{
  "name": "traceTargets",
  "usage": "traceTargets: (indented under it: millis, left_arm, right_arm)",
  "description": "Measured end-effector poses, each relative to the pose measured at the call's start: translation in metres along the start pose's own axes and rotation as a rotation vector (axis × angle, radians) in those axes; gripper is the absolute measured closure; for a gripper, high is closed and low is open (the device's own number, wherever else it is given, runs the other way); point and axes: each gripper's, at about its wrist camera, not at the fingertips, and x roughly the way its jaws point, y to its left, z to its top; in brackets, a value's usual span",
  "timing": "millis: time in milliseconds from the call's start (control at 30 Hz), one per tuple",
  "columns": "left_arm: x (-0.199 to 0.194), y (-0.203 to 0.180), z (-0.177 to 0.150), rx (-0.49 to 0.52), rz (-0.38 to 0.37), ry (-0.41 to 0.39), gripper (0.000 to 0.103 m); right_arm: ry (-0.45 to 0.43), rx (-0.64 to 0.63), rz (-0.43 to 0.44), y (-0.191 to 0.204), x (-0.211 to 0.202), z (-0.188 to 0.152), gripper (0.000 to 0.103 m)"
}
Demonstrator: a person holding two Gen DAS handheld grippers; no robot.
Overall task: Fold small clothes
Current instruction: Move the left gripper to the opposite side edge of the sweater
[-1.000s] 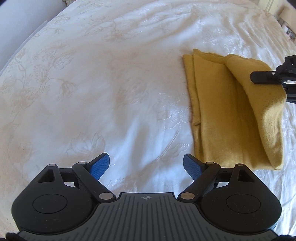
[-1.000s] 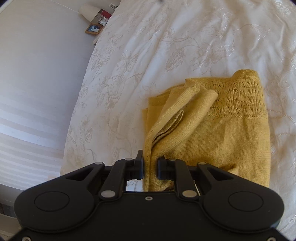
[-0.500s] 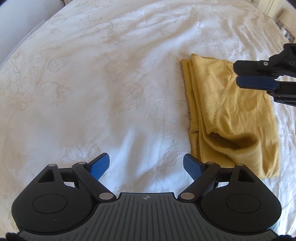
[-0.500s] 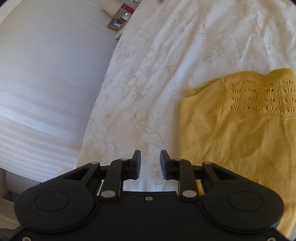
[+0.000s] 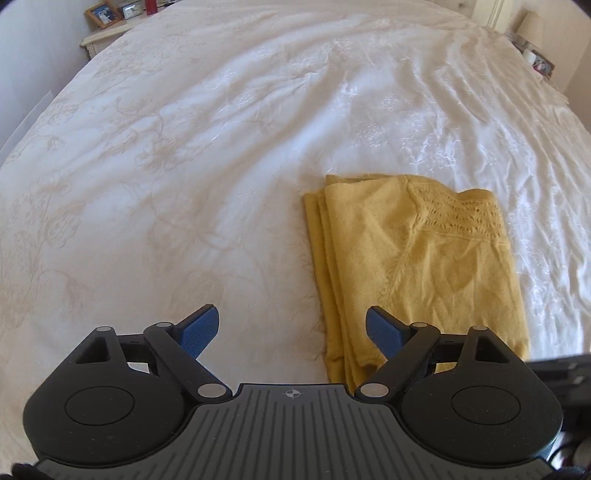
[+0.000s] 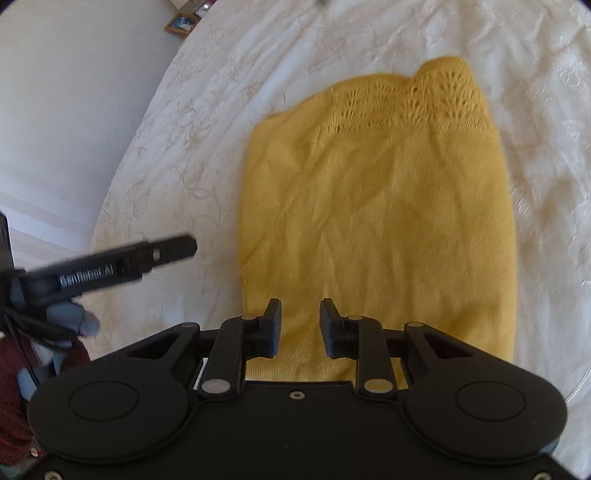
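A yellow knitted garment lies folded into a rectangle on the white bedspread, its lacy band at the far end. My left gripper is open and empty, above the bedspread just left of the garment's near corner. In the right wrist view the garment fills the middle. My right gripper hovers over its near edge with the jaws a small way apart and nothing between them. The left gripper also shows in the right wrist view, to the left of the garment.
A bedside table with framed photos stands at the far left corner of the bed. More small items sit at the far right. A white wall runs along the bed's left side. The bedspread is wrinkled.
My right gripper let go of the folded layer, drew back and now hovers over the garment's near edge. The garment now lies flat. My left gripper pulled back and tilted up.
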Motion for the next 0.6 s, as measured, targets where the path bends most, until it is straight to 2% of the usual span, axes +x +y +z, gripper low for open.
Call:
traceTargets:
  millis: [133, 267, 300, 367, 433, 467, 500, 567, 600]
  left_arm:
    - [0.013, -0.028, 0.013, 0.074, -0.032, -0.009, 0.016]
    - [0.032, -0.053, 0.022, 0.149, -0.050, -0.018, 0.016]
    - [0.039, -0.057, 0.023, 0.169, -0.045, -0.023, 0.016]
    - [0.054, -0.061, 0.023, 0.215, 0.013, -0.016, 0.016]
    - [0.071, -0.055, 0.023, 0.238, 0.114, 0.007, 0.019]
    - [0.076, -0.048, 0.022, 0.223, 0.128, 0.016, 0.018]
    - [0.080, -0.039, 0.022, 0.193, 0.116, 0.023, 0.017]
    - [0.084, -0.017, 0.021, 0.111, 0.055, 0.038, 0.016]
    - [0.085, -0.011, 0.020, 0.089, 0.043, 0.041, 0.014]
  right_arm:
    - [0.104, -0.026, 0.068, 0.015, 0.028, -0.024, 0.067]
    - [0.100, -0.059, 0.108, 0.024, 0.025, -0.028, 0.053]
    - [0.087, -0.062, 0.111, 0.023, 0.019, -0.026, 0.053]
    - [0.058, -0.061, 0.101, 0.020, 0.007, -0.021, 0.053]
    - [0.010, -0.075, 0.076, 0.014, -0.012, -0.013, 0.049]
    - [-0.014, -0.086, 0.065, 0.012, -0.022, -0.009, 0.041]
    - [-0.038, -0.100, 0.053, 0.008, -0.032, -0.005, 0.027]
    - [-0.080, -0.137, 0.029, 0.003, -0.048, 0.004, 0.017]
    - [-0.103, -0.157, 0.004, 0.000, -0.055, 0.009, 0.017]
